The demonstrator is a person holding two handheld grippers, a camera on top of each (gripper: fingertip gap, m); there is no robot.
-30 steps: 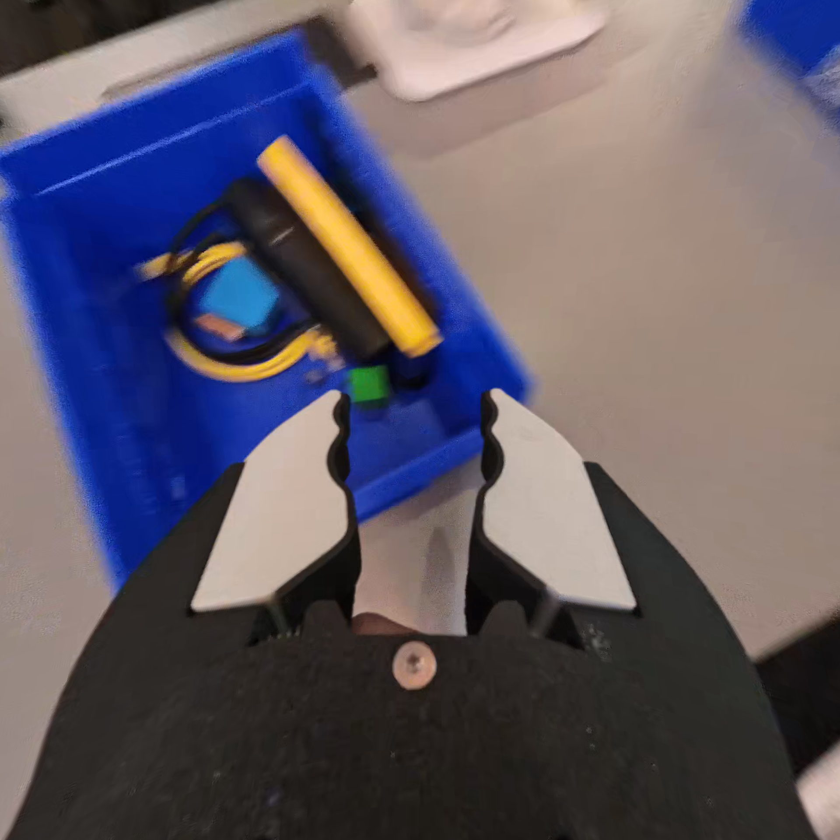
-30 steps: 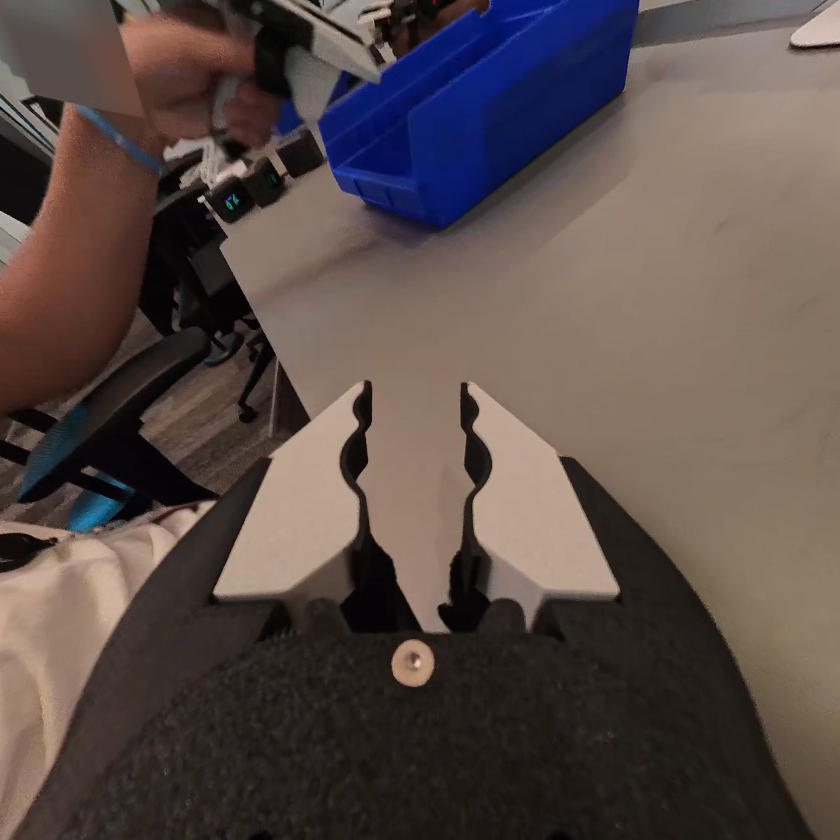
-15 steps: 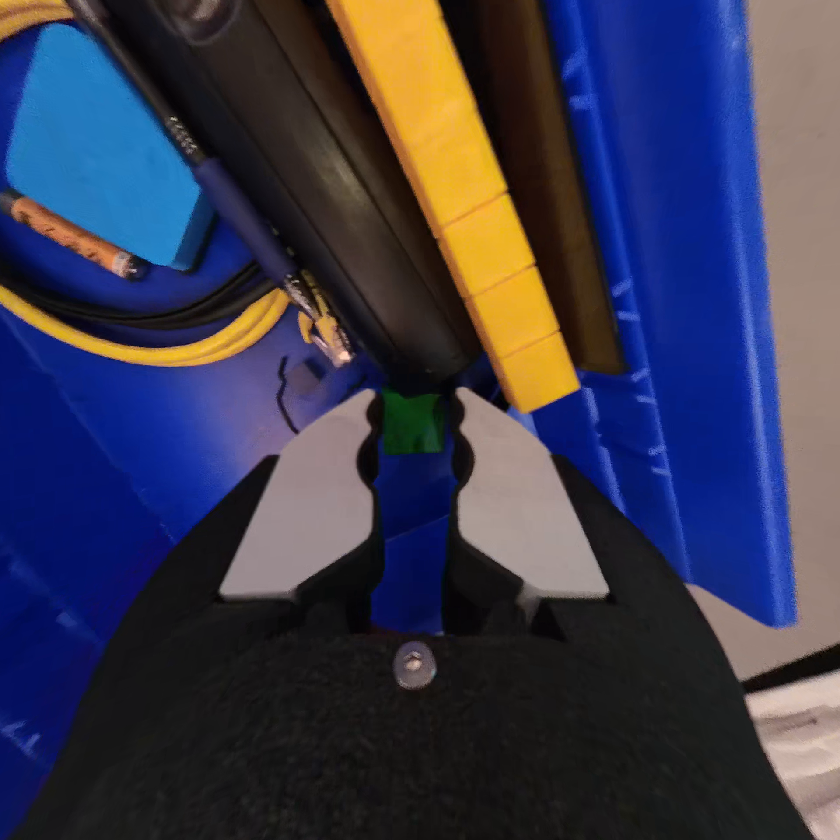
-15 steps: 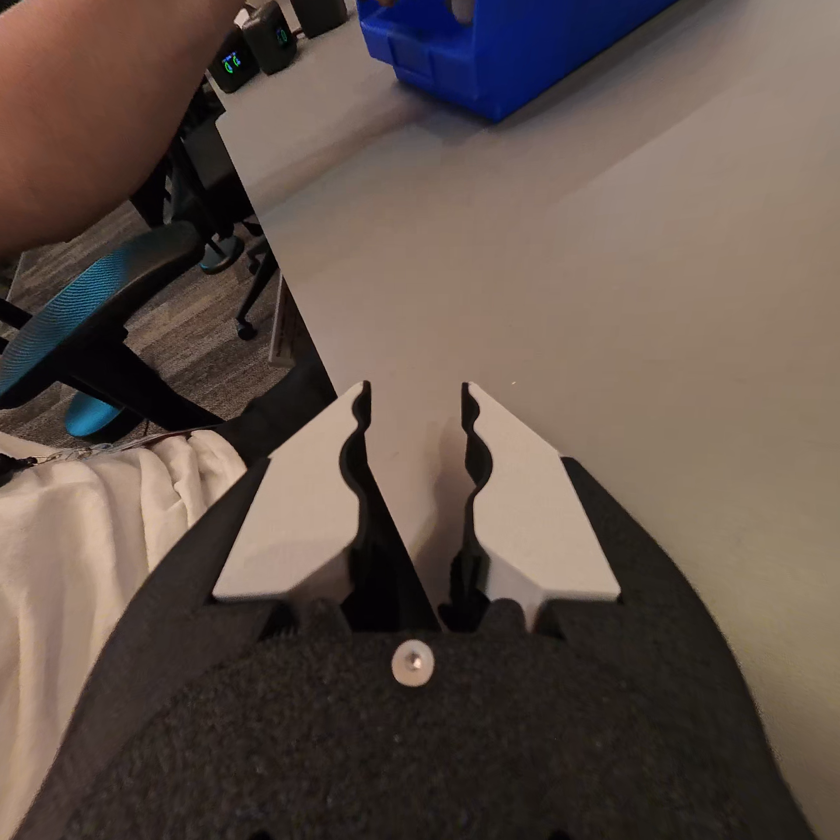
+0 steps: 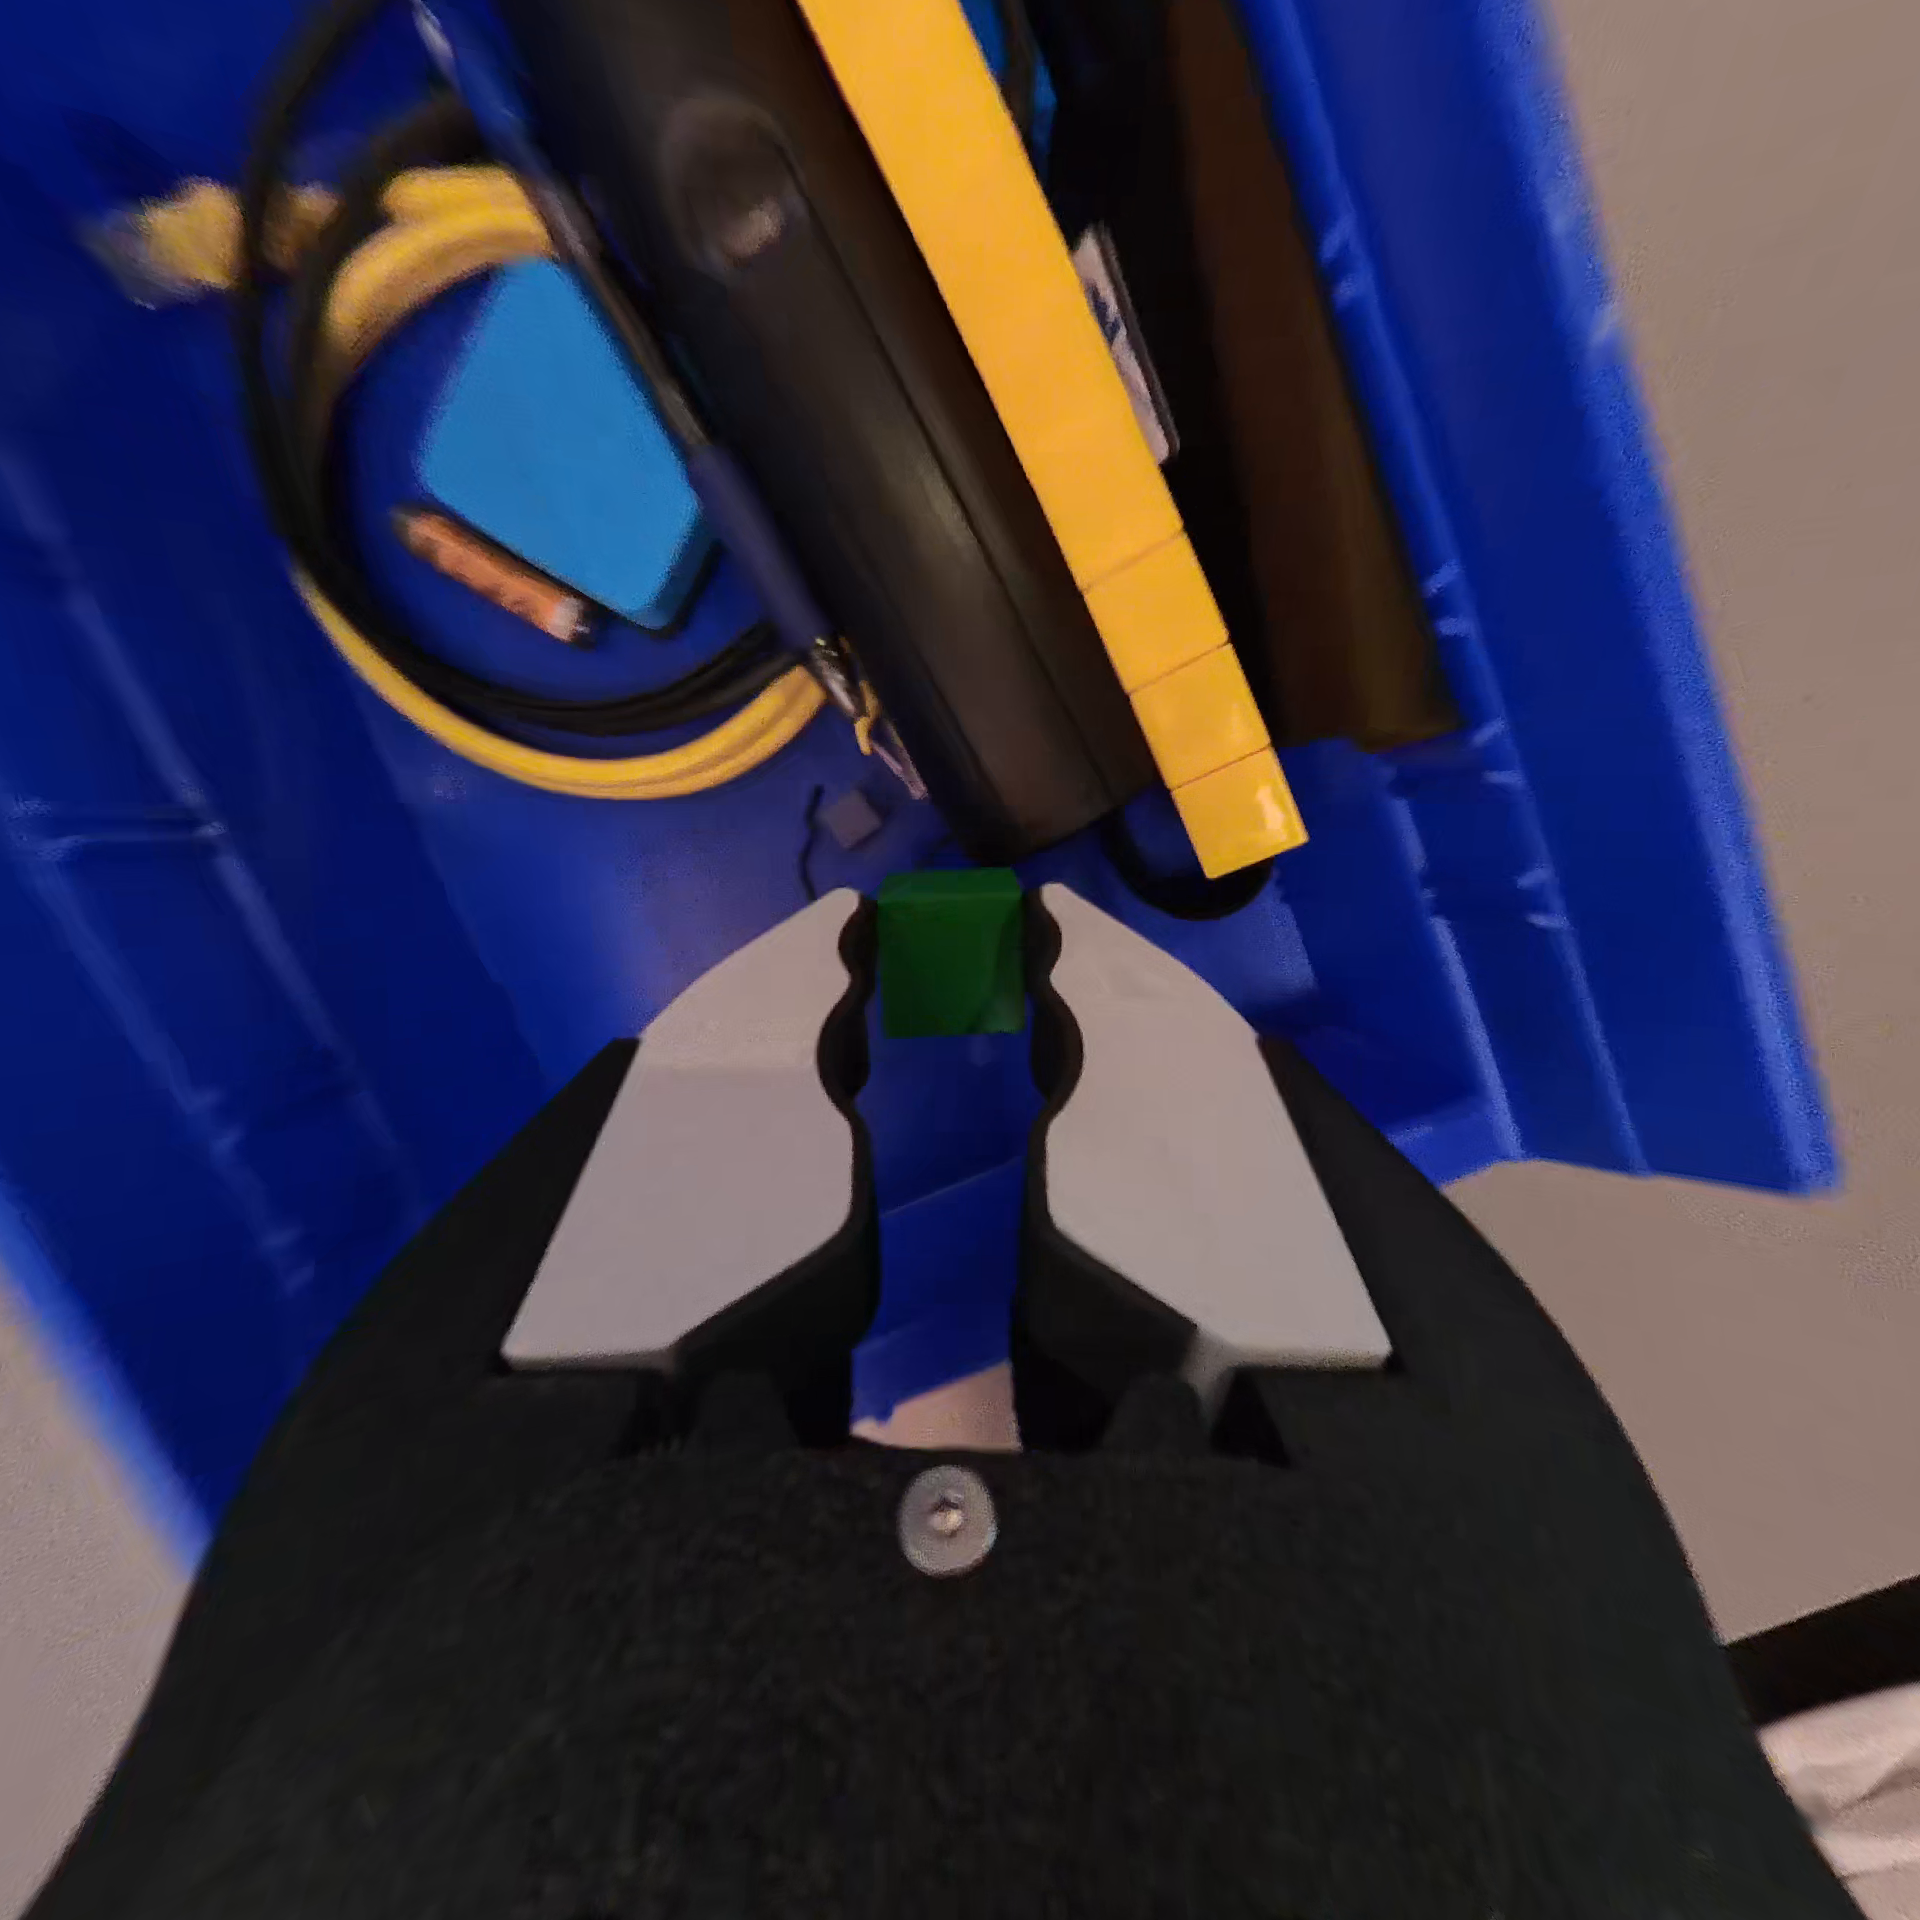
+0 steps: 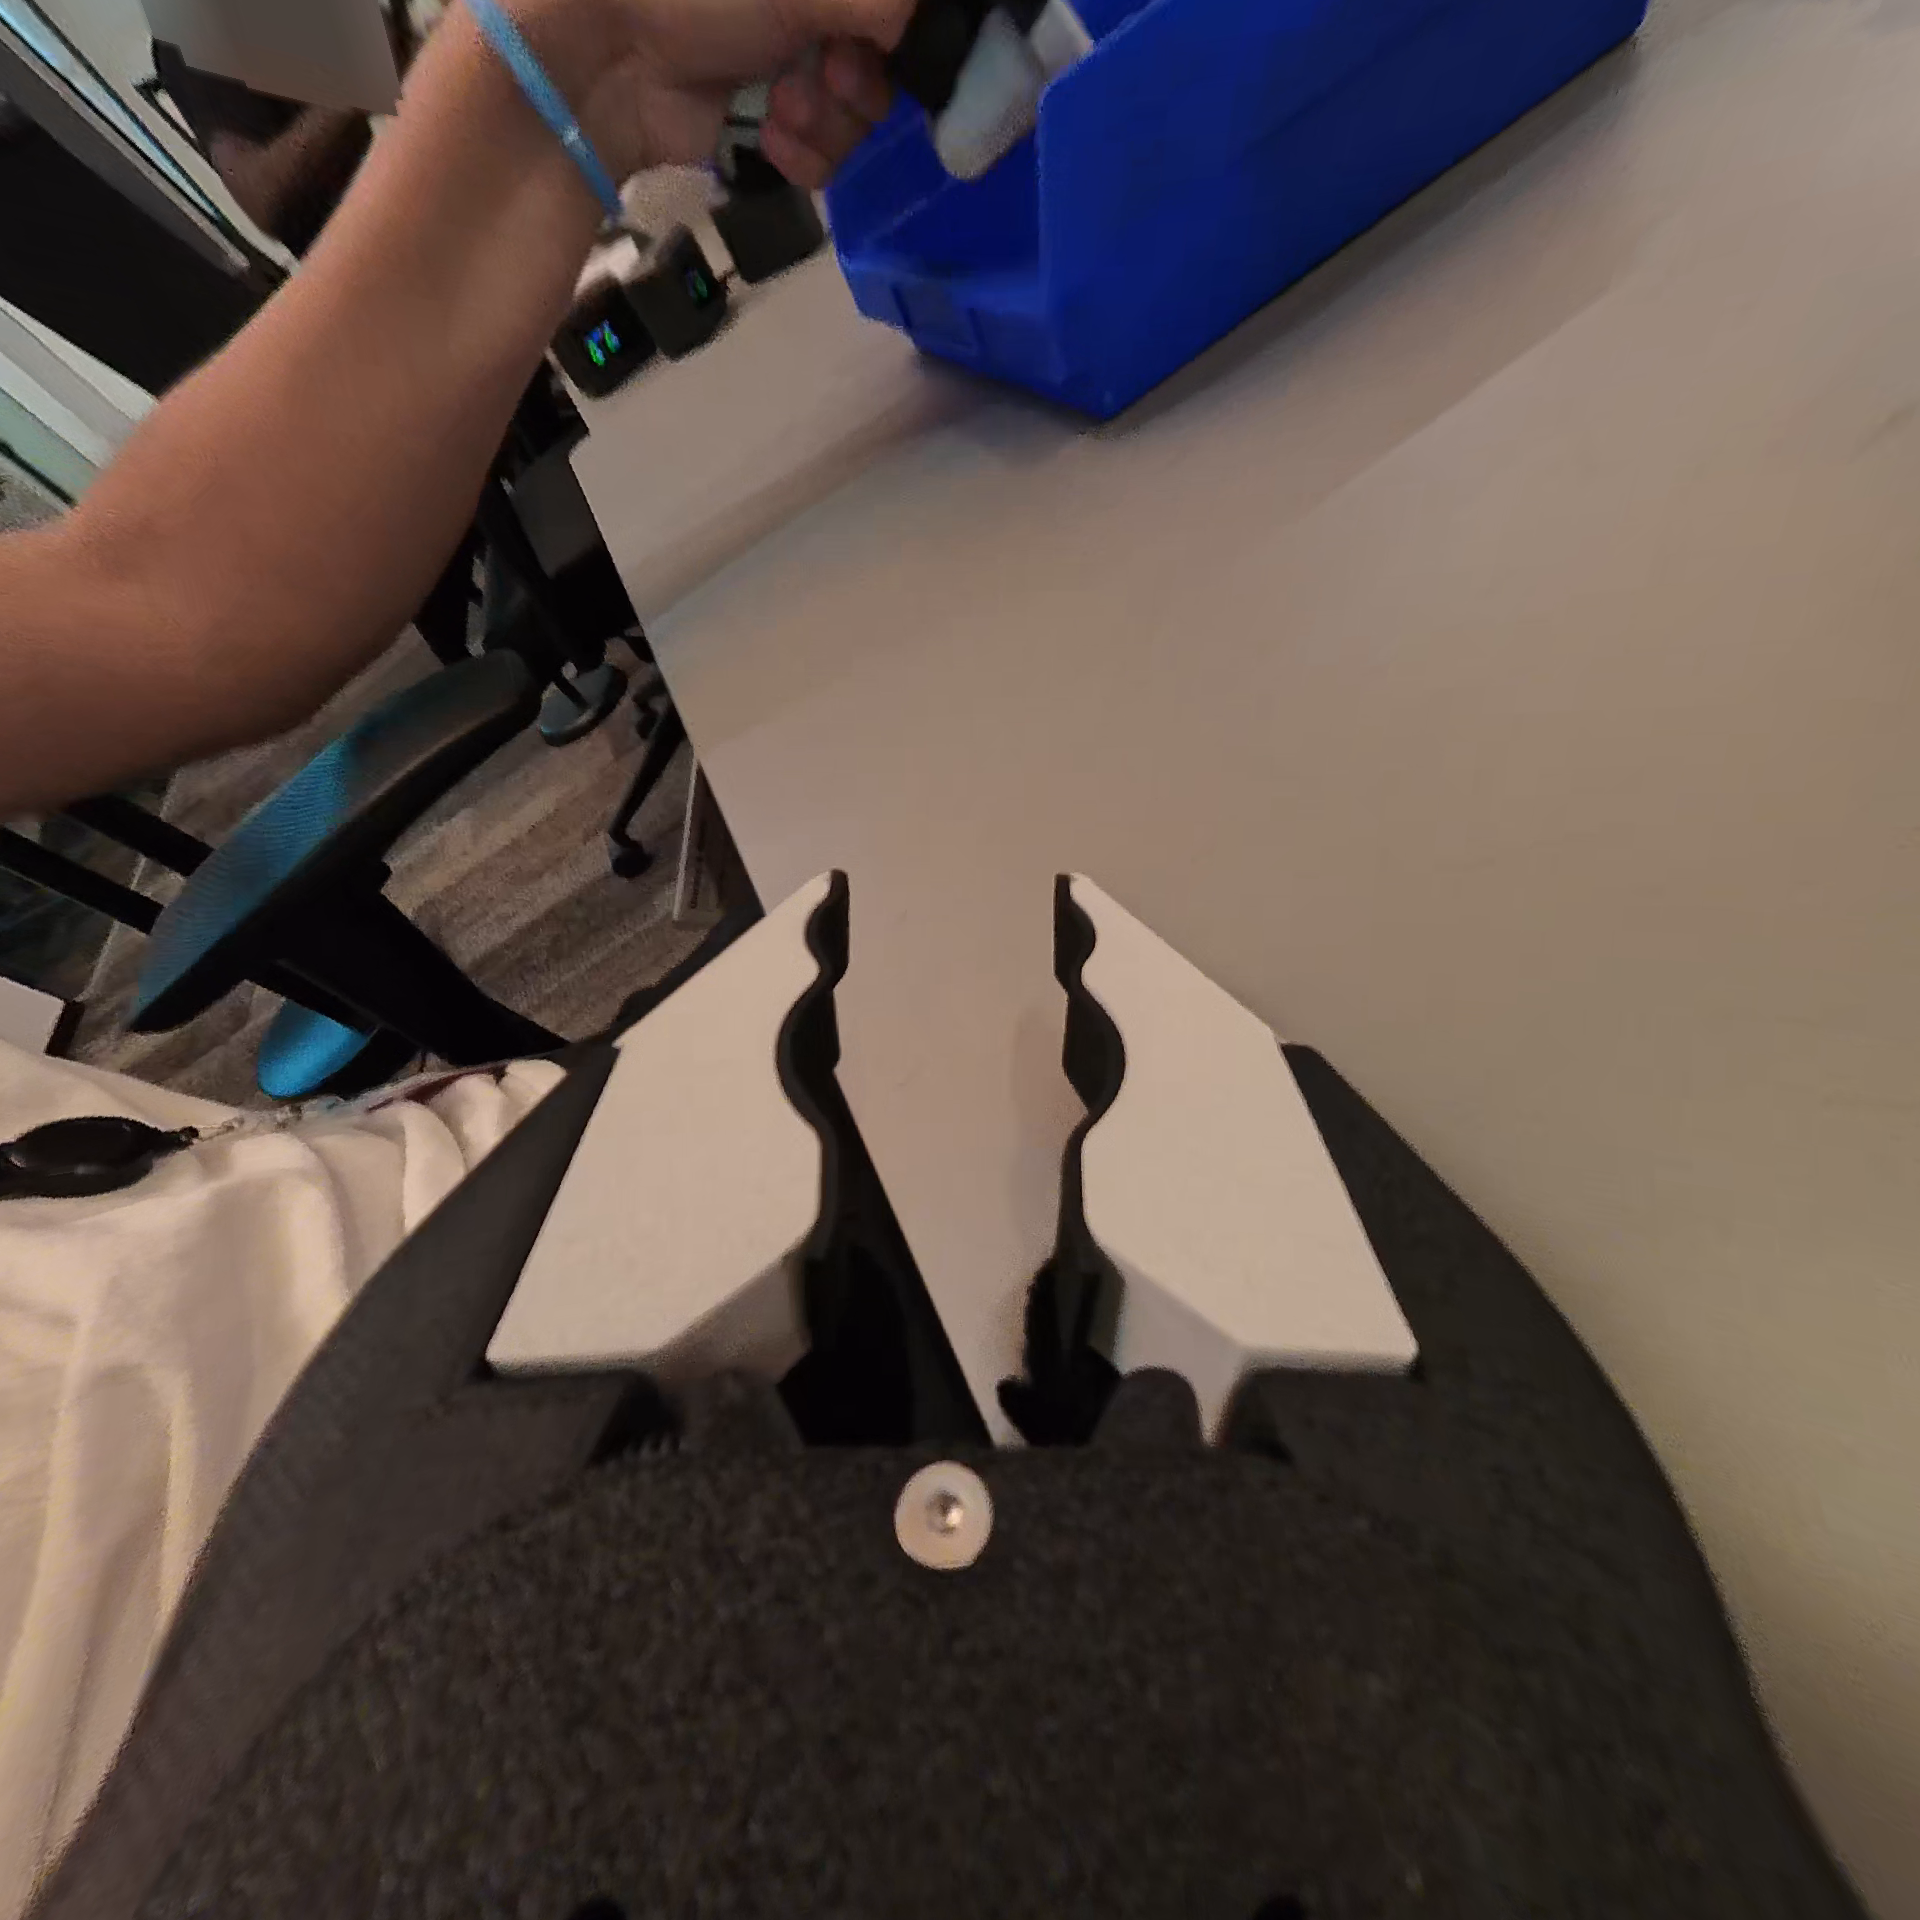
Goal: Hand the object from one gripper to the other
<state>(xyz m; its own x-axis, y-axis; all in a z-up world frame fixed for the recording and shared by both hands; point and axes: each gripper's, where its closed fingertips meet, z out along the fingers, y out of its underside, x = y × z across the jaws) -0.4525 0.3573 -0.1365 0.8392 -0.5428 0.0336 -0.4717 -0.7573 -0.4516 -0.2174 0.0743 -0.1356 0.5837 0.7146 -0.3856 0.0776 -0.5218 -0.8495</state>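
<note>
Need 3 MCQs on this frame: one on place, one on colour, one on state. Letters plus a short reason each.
1. Where is the green cube?
A. On the bare table
B. Between the left gripper's jaws, over the blue bin
C. In the right gripper

2. What colour is the long bar lying in the bin?
A. Red
B. White
C. Yellow

3. What state is the right gripper in?
A. Open and empty over the table
B. Shut on the cube
C. Shut on a cable

Key: 1 B, the cube sits between the jaw tips with the bin floor behind it. 2 C, the segmented bar is yellow. 3 A, a clear gap shows between its jaws, with only table behind.
</note>
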